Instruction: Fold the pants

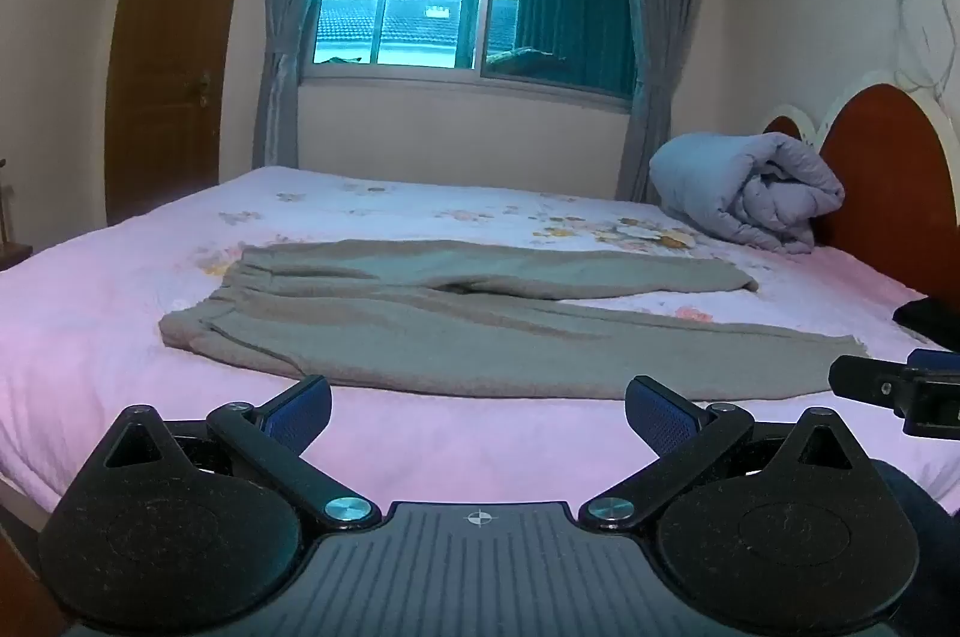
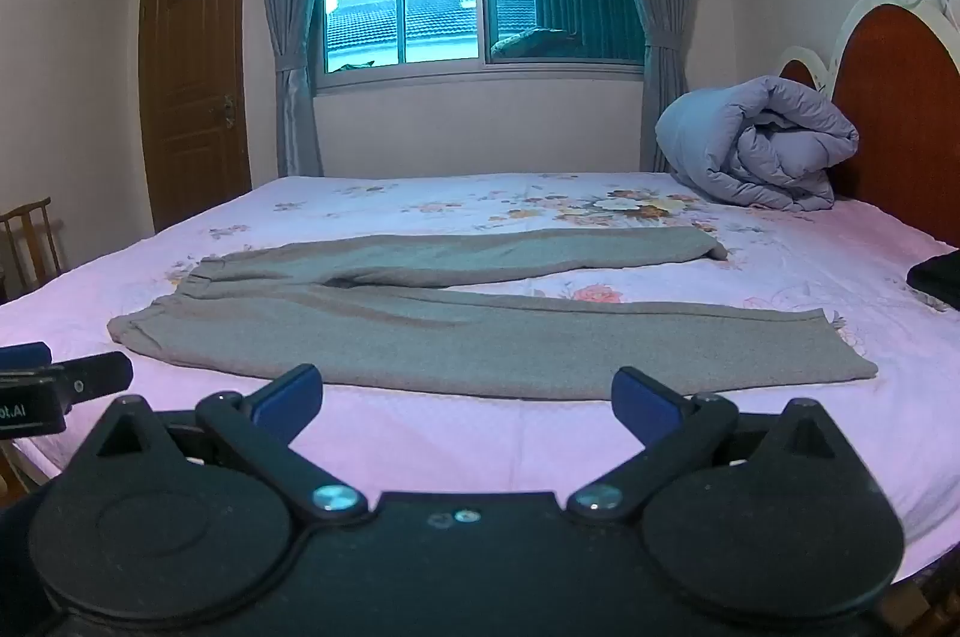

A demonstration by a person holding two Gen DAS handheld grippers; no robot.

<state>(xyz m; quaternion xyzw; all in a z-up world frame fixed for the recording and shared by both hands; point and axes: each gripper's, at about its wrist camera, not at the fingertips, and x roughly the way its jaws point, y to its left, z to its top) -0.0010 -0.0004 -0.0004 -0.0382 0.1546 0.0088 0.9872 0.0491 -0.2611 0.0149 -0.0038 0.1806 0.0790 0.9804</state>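
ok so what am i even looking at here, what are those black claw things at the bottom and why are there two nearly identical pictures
Those black claws are hand-held grippers: a person holds one in each hand, and each carries a wide-angle camera looking forward along its two fingers. That is why you get two similar pictures, one from each hand.

In the left-hand view you see the left gripper, open and holding nothing. The right gripper in its own view is likewise open and empty. Each also peeks into the edge of the other's picture.

Ahead is a bed with a pink flowered sheet. Grey pants lie spread flat on it, waistband to the left, legs running right, not yet folded. A rolled blue-grey quilt sits by the headboard.
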